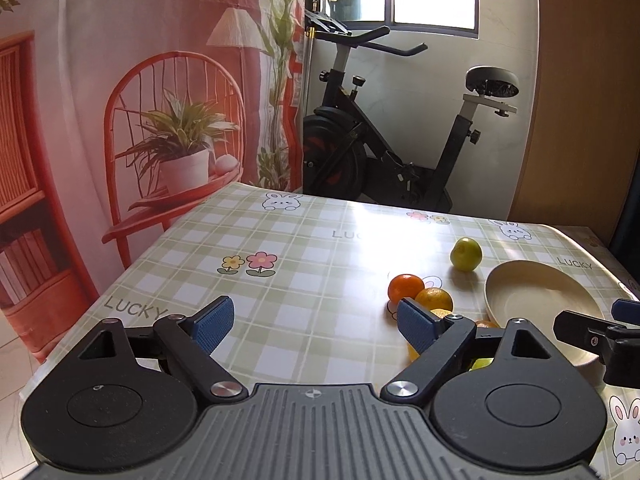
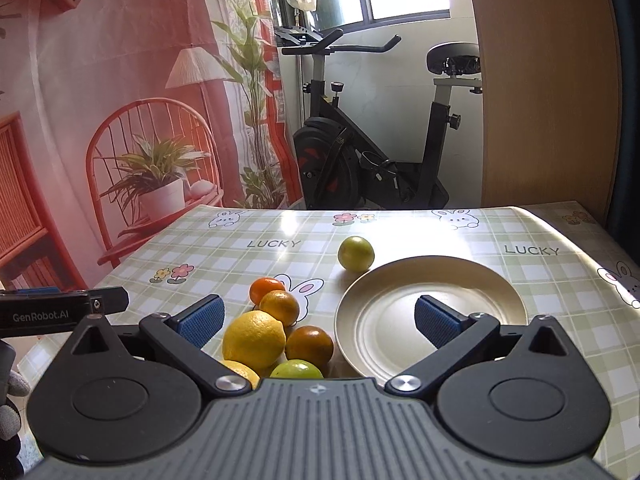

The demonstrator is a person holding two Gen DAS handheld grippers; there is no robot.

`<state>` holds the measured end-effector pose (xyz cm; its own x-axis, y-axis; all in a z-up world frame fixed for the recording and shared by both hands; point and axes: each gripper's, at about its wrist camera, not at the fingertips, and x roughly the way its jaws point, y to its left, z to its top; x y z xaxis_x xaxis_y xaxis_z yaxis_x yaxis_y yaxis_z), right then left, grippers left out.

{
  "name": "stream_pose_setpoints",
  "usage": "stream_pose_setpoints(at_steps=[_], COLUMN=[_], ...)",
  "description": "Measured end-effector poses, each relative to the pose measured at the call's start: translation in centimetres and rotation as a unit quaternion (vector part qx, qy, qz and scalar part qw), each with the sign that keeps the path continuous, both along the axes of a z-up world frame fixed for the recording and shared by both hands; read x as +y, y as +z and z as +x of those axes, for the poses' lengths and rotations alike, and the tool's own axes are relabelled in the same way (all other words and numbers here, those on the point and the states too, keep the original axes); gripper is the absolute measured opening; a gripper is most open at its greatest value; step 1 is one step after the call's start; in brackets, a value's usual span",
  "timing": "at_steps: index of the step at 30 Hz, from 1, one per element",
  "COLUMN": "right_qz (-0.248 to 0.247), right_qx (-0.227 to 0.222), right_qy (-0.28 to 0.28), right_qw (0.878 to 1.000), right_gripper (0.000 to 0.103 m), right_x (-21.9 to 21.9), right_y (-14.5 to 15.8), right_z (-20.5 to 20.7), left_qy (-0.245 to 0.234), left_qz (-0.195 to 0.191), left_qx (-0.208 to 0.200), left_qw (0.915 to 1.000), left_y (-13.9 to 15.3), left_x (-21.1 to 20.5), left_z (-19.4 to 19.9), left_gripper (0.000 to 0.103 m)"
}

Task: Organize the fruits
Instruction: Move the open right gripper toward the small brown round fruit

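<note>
both hand-held grippers, left (image 1: 316, 326) and right (image 2: 320, 320), gape wide and empty; citrus (image 2: 254, 338) clusters just beside the bare plate (image 2: 430, 268) on the tabletop (image 2: 540, 296), so a careless nudge could roll the round fruit off.

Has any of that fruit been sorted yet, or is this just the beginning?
Just the beginning, it seems. Done: nothing, the plate holds no fruit. In hand: nothing, the left gripper and right gripper are both open. Left: the green fruit sitting alone, plus the cluster around the lemon beside the plate, all on the table.
</note>
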<state>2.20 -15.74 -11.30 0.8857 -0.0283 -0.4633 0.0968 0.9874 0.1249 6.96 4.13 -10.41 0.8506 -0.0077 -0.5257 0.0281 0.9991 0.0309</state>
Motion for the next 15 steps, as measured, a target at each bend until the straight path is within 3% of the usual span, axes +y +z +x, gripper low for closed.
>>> stream_pose_setpoints(at_steps=[11, 15], right_qz=[0.002, -0.004], right_qx=[0.033, 0.052], right_qy=[0.018, 0.034], right_qw=[0.999, 0.998], right_gripper=[0.103, 0.096], right_x=[-0.3, 0.4], right_y=[-1.6, -2.2], right_z=[-0.5, -0.7], left_qy=[-0.027, -0.024], left_qz=[-0.011, 0.003], left_qx=[0.020, 0.037], left_qw=[0.9994, 0.9990], left_y=[-0.9, -1.5], left_x=[0.2, 0.3], left_z=[-0.3, -0.4], left_gripper=[0.077, 0.077])
